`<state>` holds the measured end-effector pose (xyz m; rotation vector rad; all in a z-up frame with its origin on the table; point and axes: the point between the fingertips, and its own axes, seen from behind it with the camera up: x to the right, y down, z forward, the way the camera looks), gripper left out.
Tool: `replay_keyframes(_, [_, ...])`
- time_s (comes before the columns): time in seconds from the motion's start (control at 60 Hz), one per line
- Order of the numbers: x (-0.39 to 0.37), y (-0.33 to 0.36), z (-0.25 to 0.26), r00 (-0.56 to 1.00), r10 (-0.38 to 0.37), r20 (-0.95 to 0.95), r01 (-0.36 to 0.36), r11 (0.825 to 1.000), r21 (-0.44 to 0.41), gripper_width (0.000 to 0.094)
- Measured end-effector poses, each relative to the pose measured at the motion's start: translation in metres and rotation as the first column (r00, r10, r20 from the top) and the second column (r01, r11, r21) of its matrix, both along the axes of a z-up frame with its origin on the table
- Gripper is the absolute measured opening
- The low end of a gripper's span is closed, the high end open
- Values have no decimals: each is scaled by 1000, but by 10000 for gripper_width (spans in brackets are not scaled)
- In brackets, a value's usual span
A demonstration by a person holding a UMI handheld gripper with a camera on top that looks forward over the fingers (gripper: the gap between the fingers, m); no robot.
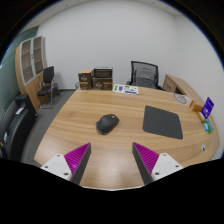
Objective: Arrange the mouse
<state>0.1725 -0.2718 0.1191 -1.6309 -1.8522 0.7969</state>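
A black computer mouse [107, 122] lies on the light wooden table [90, 140], beyond my fingers and a little left of their midline. A dark grey mouse pad [163, 122] lies to the right of the mouse, apart from it. My gripper [112, 160] is open and empty, its two magenta pads [76, 156] spread wide above the table's near edge, well short of the mouse.
A small purple-screened device [208, 107] and small items stand at the table's right end. Papers [126, 89] lie at the far side. A black office chair [145, 73] stands behind the table, another [14, 125] at the left. Cardboard boxes [96, 79] and shelves [33, 60] line the back.
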Motion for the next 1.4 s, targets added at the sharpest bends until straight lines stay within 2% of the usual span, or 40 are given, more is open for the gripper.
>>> replay_keyframes(0.3, [-65, -38, -53, 997, -79, 12, 79, 997, 2, 861])
replay_keyframes(0.733, [-143, -45, -117, 989, -127, 81, 127, 992, 10, 861])
replay_keyframes(0.833, [-156, -49, -125, 988, -120, 96, 122, 992, -17, 864])
replay_keyframes(1.25, [-202, -55, -133, 992, -84, 91, 85, 996, -12, 855])
replay_keyframes(1.333, [-205, -56, -133, 993, -79, 86, 81, 996, -22, 820])
replay_keyframes(1.4, [-206, -56, -132, 993, -83, 80, 87, 995, -49, 748])
